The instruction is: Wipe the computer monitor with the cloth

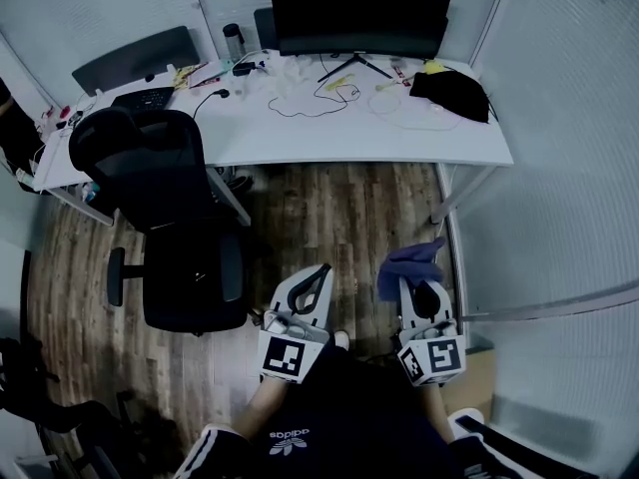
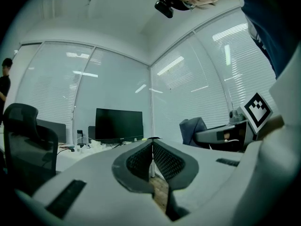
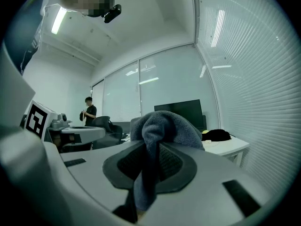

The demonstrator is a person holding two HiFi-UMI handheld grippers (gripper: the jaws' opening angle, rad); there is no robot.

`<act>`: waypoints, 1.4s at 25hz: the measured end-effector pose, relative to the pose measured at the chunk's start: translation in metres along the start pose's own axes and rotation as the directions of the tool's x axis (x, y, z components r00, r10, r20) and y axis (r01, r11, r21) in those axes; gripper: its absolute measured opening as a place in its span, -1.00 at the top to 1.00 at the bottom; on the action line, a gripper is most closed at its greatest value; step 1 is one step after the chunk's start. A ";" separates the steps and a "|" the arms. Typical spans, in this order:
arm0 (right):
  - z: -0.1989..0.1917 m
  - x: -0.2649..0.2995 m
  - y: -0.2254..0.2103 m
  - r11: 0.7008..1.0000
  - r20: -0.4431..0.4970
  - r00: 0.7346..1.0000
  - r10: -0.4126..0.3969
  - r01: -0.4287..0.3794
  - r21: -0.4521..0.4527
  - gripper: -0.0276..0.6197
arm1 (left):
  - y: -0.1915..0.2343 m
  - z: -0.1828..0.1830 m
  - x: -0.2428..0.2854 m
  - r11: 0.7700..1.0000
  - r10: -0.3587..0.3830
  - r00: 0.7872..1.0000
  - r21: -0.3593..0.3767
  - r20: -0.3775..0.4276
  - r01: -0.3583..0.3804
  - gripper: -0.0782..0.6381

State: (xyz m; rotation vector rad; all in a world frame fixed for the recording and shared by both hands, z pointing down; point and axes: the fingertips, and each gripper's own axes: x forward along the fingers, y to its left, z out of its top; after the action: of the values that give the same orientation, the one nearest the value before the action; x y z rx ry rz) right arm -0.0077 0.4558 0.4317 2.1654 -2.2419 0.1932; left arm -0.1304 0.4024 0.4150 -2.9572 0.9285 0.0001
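Right tool (image 1: 423,292) is clamped on the bluish cloth (image 1: 407,264), which bunches up over the tips and hangs down between the jaws. Left tool (image 1: 318,279) is squeezed closed with nothing in it. Both are low over the wood floor (image 1: 329,208), well back from the white table (image 1: 349,138). The monitor (image 1: 359,10) stands dark at the table's far edge. A black office chair (image 1: 165,188) is off to the left.
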 end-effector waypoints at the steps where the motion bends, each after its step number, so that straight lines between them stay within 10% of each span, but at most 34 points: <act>1: 0.000 0.007 -0.002 1.000 0.001 1.000 -0.001 0.001 0.001 0.76 | 0.006 -0.001 0.005 1.000 0.000 1.000 -0.001 -0.001 0.000 0.76; 20: 0.044 0.201 -0.021 0.999 0.045 0.998 -0.049 0.049 0.013 0.76 | 0.176 0.006 0.131 1.000 -0.023 0.999 0.004 0.030 0.023 0.76; 35: 0.048 0.270 -0.044 0.998 0.049 0.997 -0.064 0.063 0.014 0.76 | 0.224 -0.011 0.180 1.000 0.001 1.000 -0.020 0.007 -0.001 0.76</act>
State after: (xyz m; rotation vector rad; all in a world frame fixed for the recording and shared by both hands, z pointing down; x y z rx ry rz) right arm 0.0293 0.1811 0.4143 2.2683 -2.1989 0.1540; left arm -0.1107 0.1158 0.4147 -2.9729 0.9353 0.0195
